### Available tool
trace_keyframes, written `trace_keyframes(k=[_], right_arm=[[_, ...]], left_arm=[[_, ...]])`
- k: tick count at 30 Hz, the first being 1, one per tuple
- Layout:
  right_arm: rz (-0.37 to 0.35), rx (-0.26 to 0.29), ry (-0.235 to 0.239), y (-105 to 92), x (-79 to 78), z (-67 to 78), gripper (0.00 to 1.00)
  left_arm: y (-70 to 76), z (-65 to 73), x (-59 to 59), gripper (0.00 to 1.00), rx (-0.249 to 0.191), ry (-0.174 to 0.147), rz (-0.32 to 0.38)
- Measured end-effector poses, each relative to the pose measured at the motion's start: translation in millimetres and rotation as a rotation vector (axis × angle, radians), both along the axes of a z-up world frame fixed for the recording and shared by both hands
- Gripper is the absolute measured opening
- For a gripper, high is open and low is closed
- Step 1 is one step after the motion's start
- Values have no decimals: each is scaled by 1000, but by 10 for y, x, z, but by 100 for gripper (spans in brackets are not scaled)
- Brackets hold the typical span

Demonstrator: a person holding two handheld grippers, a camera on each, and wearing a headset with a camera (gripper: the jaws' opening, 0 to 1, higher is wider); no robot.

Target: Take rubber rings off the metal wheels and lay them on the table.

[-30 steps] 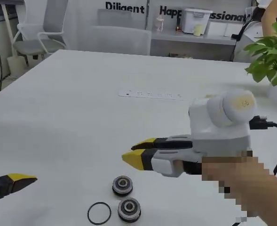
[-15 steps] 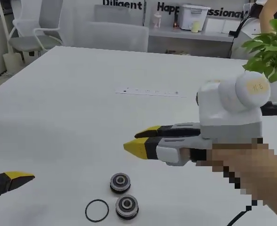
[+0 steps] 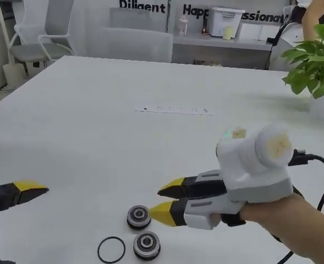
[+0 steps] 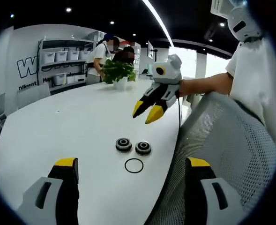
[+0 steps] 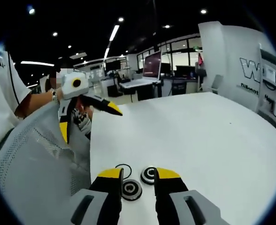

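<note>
Right gripper (image 3: 164,201), lower centre of head view: jaws slightly parted, empty, tips just beside upper wheel (image 3: 138,216). I judge I'm lining up for its ring. Left gripper (image 4: 131,164), lower left: jaws wide, empty, likely waiting to steady wheel. Lower wheel (image 3: 147,245) just beneath. Loose rubber ring (image 3: 111,249) flat on table (image 3: 95,121), left of lower wheel.

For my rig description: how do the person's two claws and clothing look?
Both the right claw and the left claw have black jaws with yellow tips on a white and grey body. A black cable leaves the rear of the right one. The person wears a white short sleeve.
</note>
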State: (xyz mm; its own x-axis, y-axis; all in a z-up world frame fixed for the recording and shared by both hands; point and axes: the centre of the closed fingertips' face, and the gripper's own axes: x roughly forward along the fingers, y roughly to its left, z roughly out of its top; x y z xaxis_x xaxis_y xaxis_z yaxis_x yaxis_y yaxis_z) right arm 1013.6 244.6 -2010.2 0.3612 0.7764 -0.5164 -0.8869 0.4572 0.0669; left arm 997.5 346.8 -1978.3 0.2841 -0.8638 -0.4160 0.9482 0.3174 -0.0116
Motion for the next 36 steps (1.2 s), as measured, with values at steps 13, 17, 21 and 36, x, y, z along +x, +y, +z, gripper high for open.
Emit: trace_keyframes(k=[13, 17, 21, 36], right_arm=[[10, -72, 77, -91, -54, -364, 23], [-14, -46, 112, -97, -45, -410, 24], [-16, -47, 127, -99, -74, -451, 23], [39, -119, 167, -106, -220, -646, 23]], left_arm=[[-362, 281, 179, 89, 2, -100, -99], [-501, 239, 244, 81, 22, -124, -134], [-673, 244, 261, 78, 0, -136, -159], [-1042, -284, 146, 59, 91, -135, -292]])
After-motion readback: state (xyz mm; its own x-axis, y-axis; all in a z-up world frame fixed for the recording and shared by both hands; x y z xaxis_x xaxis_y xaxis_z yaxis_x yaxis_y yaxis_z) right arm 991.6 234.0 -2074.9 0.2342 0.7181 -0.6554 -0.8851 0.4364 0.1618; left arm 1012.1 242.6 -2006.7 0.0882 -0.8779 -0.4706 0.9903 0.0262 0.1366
